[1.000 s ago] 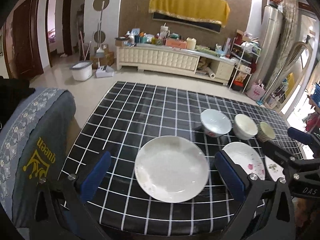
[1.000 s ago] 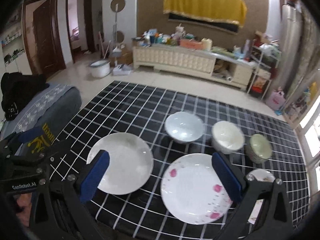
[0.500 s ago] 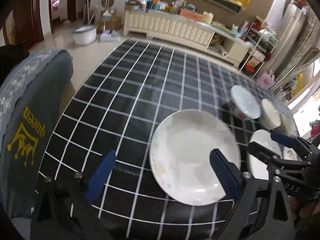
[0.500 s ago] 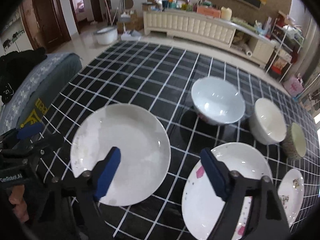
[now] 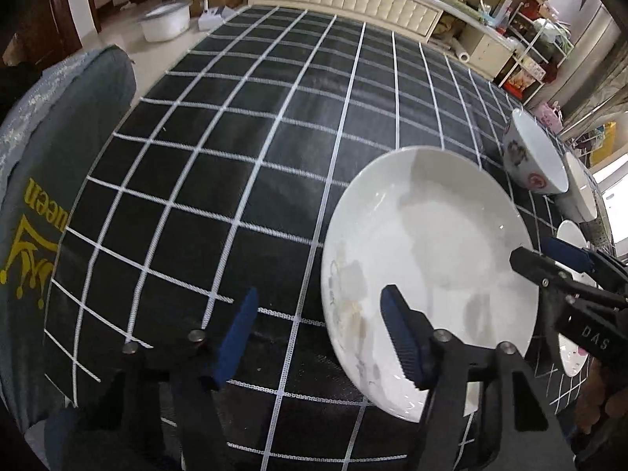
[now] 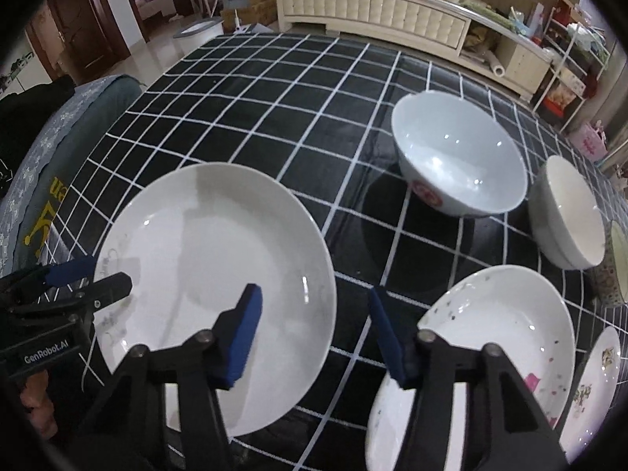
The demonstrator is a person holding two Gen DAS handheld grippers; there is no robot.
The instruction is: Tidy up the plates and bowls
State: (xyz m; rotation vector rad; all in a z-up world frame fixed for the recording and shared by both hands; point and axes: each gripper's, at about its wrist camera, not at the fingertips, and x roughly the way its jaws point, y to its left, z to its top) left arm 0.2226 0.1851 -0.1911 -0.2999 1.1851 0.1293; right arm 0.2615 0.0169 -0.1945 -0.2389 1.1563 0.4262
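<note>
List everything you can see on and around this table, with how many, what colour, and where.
plain plate: 1, white, near left of the table, both grippers at its rim
speckled plate: 1, white with pink marks, near right
small patterned plate: 1, white, far right edge
large bowl: 1, white with red mark, behind the plates
cream bowl: 1, right of the large bowl
patterned cup: 1, partly cut off at right
tablecloth: 1, black with white grid
chair cover: 1, grey, yellow print, left
sideboard: 1, cream, behind
left gripper: blue pads, open
right gripper: blue pads, open
</note>
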